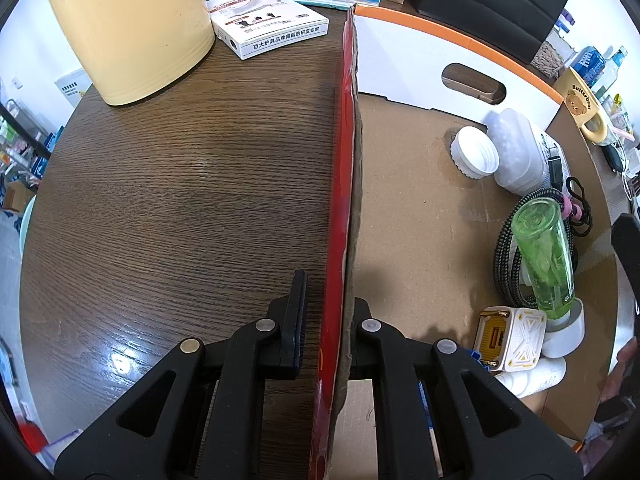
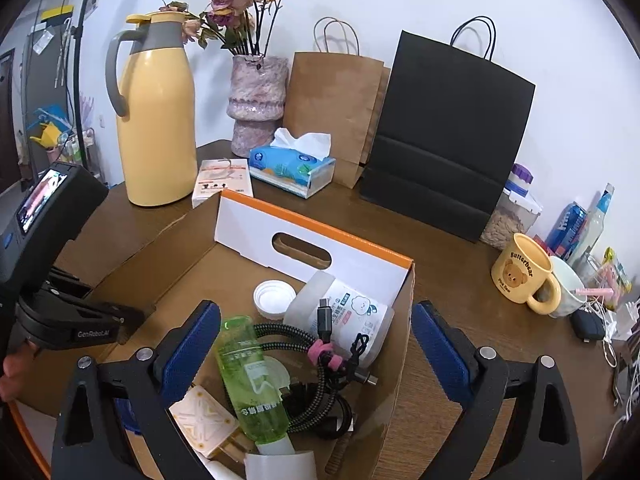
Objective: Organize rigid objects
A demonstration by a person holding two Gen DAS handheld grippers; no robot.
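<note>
The left gripper is pinching the box by its red side wall, jaws pressed together on the cardboard edge. The right gripper is hovering over the box's near end, its jaws standing wide apart with nothing touching the blue pads.

Between and just below the spread jaws, one green bottle is lying tilted on a heap inside the box. Touching it at the near end are one white charger with gold prongs and one roll of white tape. Just beyond the bottle, one braided cable is lying coiled, bound with a pink tie. Farther in, one white container is lying on its side, and one white cap is sitting beside it near the far wall with the handle slot.

Beyond the box, on the table, are standing one yellow jug, one small white carton, one tissue pack, one vase of dried flowers and two paper bags, one brown and one black. Well to the right of the jaws, two mugs are standing, the yellow one touching the white.
</note>
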